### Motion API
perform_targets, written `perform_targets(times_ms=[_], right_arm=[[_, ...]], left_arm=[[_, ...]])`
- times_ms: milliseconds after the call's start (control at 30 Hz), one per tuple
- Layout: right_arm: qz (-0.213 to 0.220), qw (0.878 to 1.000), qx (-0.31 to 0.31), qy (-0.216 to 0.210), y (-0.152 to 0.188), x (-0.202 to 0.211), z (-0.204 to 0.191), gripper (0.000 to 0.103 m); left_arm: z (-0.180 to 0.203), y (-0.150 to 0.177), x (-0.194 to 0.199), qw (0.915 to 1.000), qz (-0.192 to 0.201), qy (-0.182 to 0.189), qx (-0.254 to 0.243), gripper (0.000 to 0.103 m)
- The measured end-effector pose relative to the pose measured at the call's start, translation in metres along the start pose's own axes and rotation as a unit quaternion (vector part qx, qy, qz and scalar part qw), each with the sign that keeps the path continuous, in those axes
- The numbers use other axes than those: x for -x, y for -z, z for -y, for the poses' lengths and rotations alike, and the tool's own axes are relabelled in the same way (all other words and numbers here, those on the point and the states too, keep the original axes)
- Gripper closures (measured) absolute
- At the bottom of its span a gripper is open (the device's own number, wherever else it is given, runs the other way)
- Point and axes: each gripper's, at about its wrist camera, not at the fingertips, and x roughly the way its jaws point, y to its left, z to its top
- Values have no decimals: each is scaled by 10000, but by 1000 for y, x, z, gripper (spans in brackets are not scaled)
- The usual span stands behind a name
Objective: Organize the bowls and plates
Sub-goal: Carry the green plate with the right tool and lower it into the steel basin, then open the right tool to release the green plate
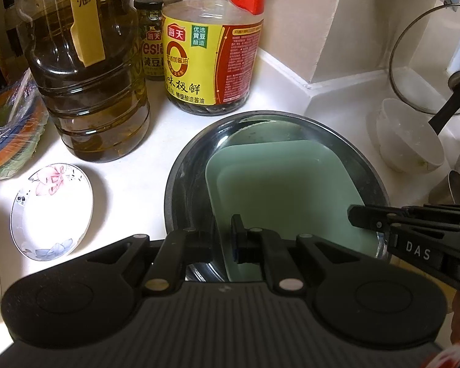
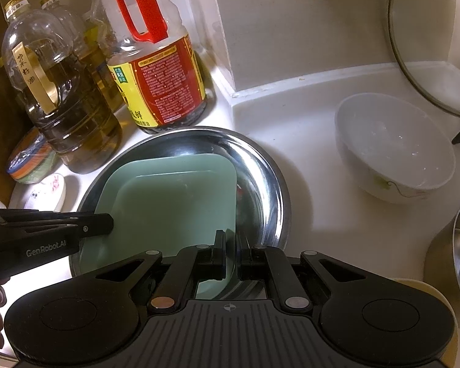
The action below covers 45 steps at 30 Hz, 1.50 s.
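**Two claws grip a green plate in a steel pan**

A square green plate [image 1: 279, 184] lies inside a round steel pan [image 1: 184, 165] on the white desk [image 1: 174, 122]. The left claw [image 1: 225, 239] is clamped on its left edge, the right claw [image 2: 230, 254] on its right edge. A white bowl [image 2: 395, 147] sits right of the pan, a small floral dish [image 1: 50, 211] left of it.

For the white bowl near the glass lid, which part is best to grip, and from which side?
Grip the white bowl by its rim, probably the near-left edge, coming from above with one finger inside and one outside. It stands upright and open, so the thin rim is free there; the glass lid leans close behind it, and the right hand-held gripper is nearer.
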Motion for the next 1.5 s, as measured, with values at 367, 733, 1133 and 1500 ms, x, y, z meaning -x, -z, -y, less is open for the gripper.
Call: perform_targets(times_ms=[367, 733, 1133, 1500], right_arm=[[-13, 10000, -20, 25, 0, -2, 1, 97], [-22, 10000, -78, 20, 0, -5, 5, 97], [78, 9994, -324, -88, -4, 3, 8, 96], [68, 9988, -339, -345, -6, 17, -7, 93]], left_arm=[[1, 0, -3, 10000, -25, 19, -2, 93], [-1, -2, -10, 9999, -138, 52, 55, 88], [-2, -3, 2, 9999, -13, 74, 85, 79], [-14, 2, 40, 9993, 239, 26, 288, 77]])
